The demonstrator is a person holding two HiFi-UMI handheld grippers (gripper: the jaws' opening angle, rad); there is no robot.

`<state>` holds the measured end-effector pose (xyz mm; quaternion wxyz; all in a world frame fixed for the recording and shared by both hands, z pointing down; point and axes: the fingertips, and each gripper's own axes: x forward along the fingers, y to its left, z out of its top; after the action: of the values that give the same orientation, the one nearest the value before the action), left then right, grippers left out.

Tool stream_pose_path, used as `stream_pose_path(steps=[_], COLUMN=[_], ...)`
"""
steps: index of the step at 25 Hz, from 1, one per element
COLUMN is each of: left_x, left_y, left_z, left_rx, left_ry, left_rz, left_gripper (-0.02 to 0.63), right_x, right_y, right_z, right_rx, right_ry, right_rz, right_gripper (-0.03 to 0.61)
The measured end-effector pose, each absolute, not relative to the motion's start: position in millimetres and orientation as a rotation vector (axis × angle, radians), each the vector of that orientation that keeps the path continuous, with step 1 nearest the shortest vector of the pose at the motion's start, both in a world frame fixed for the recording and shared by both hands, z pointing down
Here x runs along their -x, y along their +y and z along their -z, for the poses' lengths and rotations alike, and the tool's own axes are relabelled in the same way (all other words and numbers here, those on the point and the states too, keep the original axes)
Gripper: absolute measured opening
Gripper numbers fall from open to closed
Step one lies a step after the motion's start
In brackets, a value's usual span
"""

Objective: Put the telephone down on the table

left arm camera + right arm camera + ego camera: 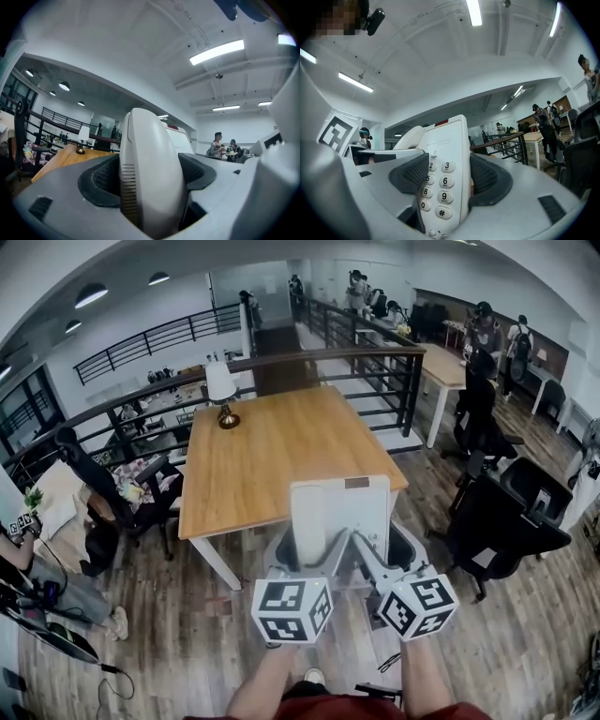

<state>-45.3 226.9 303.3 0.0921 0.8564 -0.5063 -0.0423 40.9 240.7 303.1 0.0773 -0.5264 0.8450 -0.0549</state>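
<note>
A white telephone (352, 510) with its handset (308, 521) on the cradle hangs in the air over the floor, just short of the wooden table's (272, 451) near edge. My left gripper (302, 557) is shut on the handset side. In the left gripper view the handset (151, 164) fills the gap between the dark pads (104, 180). My right gripper (377, 557) is shut on the keypad side. In the right gripper view the telephone (449, 140) stands on edge, its number keys (445, 181) facing left, between the pads (488, 180).
A small lamp (222, 392) stands at the table's far left corner. A railing (309, 362) runs behind the table. Black office chairs (506, 521) stand to the right, another chair (122, 493) to the left. People are at desks far back.
</note>
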Motion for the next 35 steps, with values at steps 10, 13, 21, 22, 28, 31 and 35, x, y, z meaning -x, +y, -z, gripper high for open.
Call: stream_pose_path(steps=[10, 13, 21, 22, 28, 31, 35], left_x=[92.1, 95.0, 70.4, 66.1, 35.4, 16.9, -10.2], left_y=[166.6, 150.1, 99.8, 91.6, 37.0, 9.4, -29.1], left_z=[-305.2, -304.6, -309.8, -308.3, -301.2, -299.9, -297.6], left_rx=[-2.539, -2.54, -2.55, -2.552, -2.562, -2.564, -2.563], left_ry=[-1.502, -1.5, -1.481, -1.48, -1.482, -1.479, -1.481], left_rz=[0.127, 0.126, 0.117, 0.116, 0.118, 0.116, 0.112], left_gripper=[0.385, 0.385, 0.385, 0.383, 0.383, 0.383, 0.384], right_x=[6.0, 8.7, -15.7, -20.0, -50.5, -68.9, -96.1], right_y=[180.5, 164.0, 115.2, 107.1, 52.7, 25.1, -13.1], right_z=[-305.2, -304.9, -309.8, -308.6, -302.4, -301.4, -298.9], right_rx=[1.58, 1.583, 1.6, 1.601, 1.597, 1.596, 1.597], right_ry=[2.532, 2.531, 2.515, 2.513, 2.51, 2.505, 2.503], right_rz=[0.168, 0.168, 0.17, 0.171, 0.162, 0.159, 0.163], right_gripper=[0.275, 0.275, 0.275, 0.275, 0.275, 0.275, 0.275])
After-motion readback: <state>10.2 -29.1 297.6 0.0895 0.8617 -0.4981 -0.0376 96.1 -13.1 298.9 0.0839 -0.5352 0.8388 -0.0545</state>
